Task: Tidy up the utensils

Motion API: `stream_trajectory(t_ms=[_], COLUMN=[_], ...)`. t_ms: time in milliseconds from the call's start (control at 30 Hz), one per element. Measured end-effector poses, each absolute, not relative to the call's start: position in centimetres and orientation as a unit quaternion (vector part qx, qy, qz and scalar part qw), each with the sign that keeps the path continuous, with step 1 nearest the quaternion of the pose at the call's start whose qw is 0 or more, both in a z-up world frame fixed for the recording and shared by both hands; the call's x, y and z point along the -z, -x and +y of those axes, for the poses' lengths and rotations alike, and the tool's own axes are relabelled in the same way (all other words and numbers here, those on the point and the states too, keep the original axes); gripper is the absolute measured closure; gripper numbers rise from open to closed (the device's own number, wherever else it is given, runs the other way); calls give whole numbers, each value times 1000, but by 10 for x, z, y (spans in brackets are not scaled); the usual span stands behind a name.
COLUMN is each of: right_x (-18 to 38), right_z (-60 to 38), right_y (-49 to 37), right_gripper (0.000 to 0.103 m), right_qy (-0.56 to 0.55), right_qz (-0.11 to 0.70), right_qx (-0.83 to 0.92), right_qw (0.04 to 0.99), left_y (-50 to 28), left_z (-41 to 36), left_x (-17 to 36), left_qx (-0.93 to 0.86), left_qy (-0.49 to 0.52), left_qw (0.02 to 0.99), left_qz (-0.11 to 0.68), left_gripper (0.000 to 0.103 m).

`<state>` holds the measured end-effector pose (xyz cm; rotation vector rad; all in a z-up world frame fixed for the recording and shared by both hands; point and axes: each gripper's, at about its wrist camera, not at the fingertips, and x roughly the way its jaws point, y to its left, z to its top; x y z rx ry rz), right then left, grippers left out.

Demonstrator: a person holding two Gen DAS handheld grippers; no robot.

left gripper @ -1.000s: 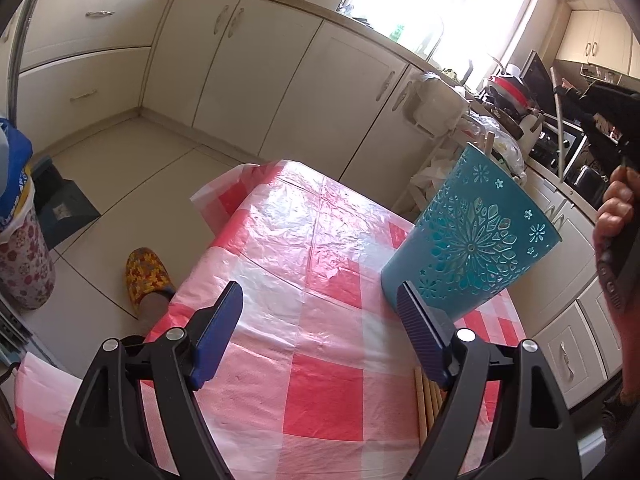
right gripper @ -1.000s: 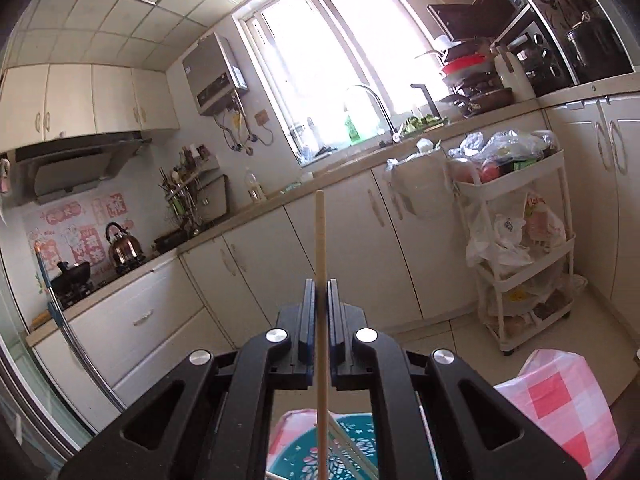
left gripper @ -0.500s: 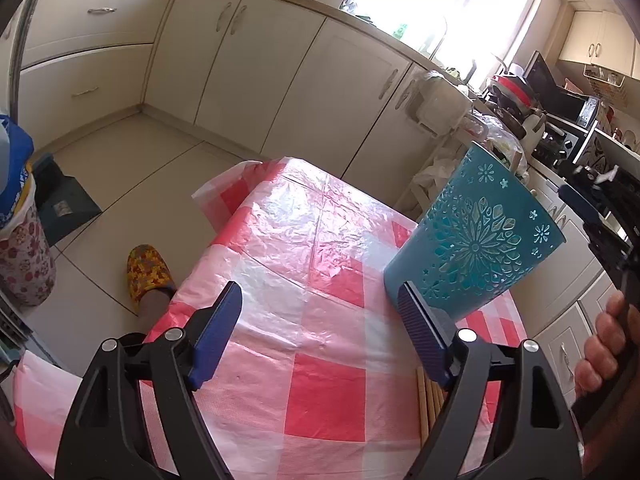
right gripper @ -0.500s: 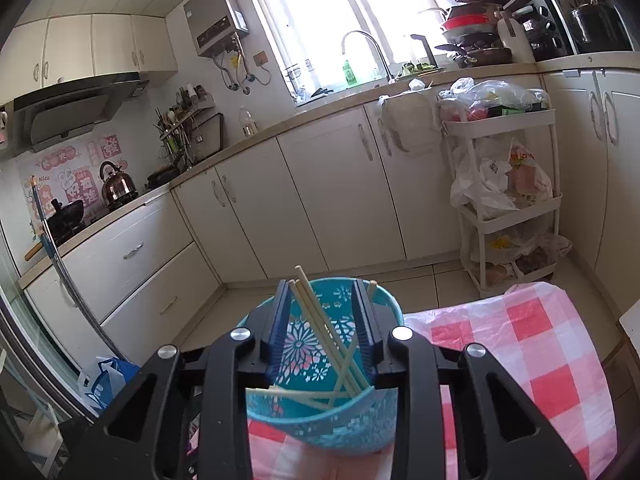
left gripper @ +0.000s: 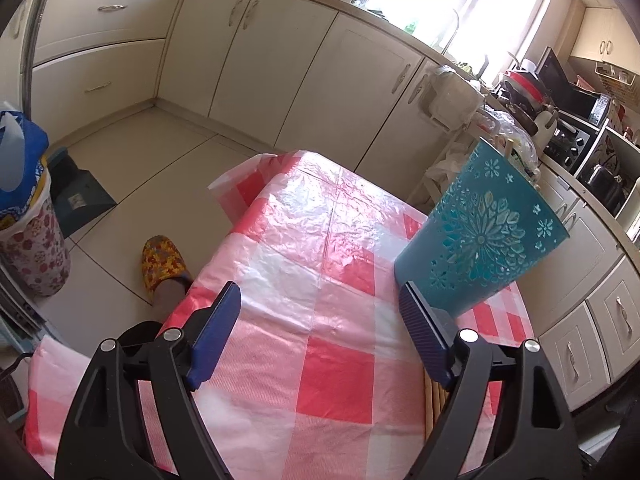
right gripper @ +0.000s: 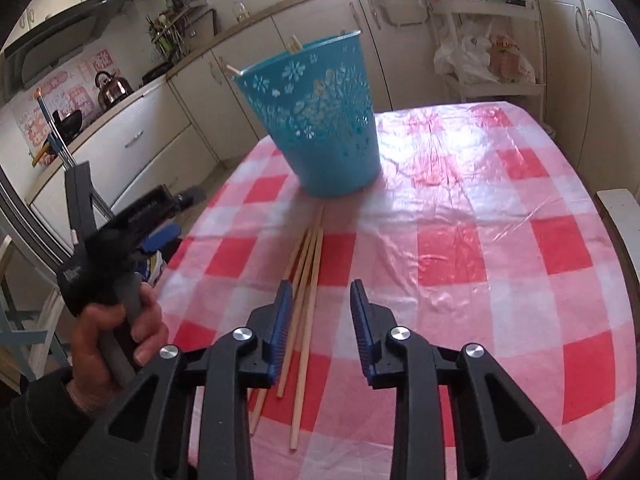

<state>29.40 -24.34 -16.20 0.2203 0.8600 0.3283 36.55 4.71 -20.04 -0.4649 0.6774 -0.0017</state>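
Note:
A teal perforated basket [right gripper: 316, 120] stands on the red-and-white checked table [right gripper: 460, 248] and holds several wooden chopsticks whose tips [right gripper: 294, 43] poke over its rim. Several more chopsticks [right gripper: 306, 280] lie on the cloth in front of it. My right gripper [right gripper: 320, 328] is open and empty, hovering low over the near ends of the loose chopsticks. My left gripper [left gripper: 320, 336] is open and empty above the table, with the basket [left gripper: 480, 236] just beyond its right finger. The left gripper also shows in the right wrist view [right gripper: 120, 236], held in a hand.
Cream kitchen cabinets [left gripper: 256, 44] surround the table. A white trolley with bags [right gripper: 488, 52] stands behind it. A floral bin [left gripper: 28, 240] and a slippered foot [left gripper: 164, 264] are on the floor to the left. A chair edge [right gripper: 618, 216] is at the table's right.
My right gripper let go of the chopstick into the basket, opened, and dropped from high above the basket down to the loose chopsticks on the table. The left gripper has barely moved.

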Motion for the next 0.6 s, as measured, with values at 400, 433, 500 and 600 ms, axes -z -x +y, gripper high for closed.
stream_trajectory(t_ms=[400,433,500,600], right_x=[196,198,196,194], right_z=[-195,-196,-205,-225], right_y=[-320,-319,-316,-311], right_gripper=[93,96,97,97], right_qy=[3,8,1,-26], right_qz=[466,467,470,478], right_qx=[-147,-143,-130,-108], right_qw=[872,873,873,872], left_y=[-322,-322,-323,-326], left_z=[29,27,22,11], left_x=[205,205,205,203], left_qx=[25,27,33,39], left_qy=[169,165,154,131], left_qw=[910,909,908,908], left_qz=[377,381,388,395], left_gripper=[26,26,26,25])
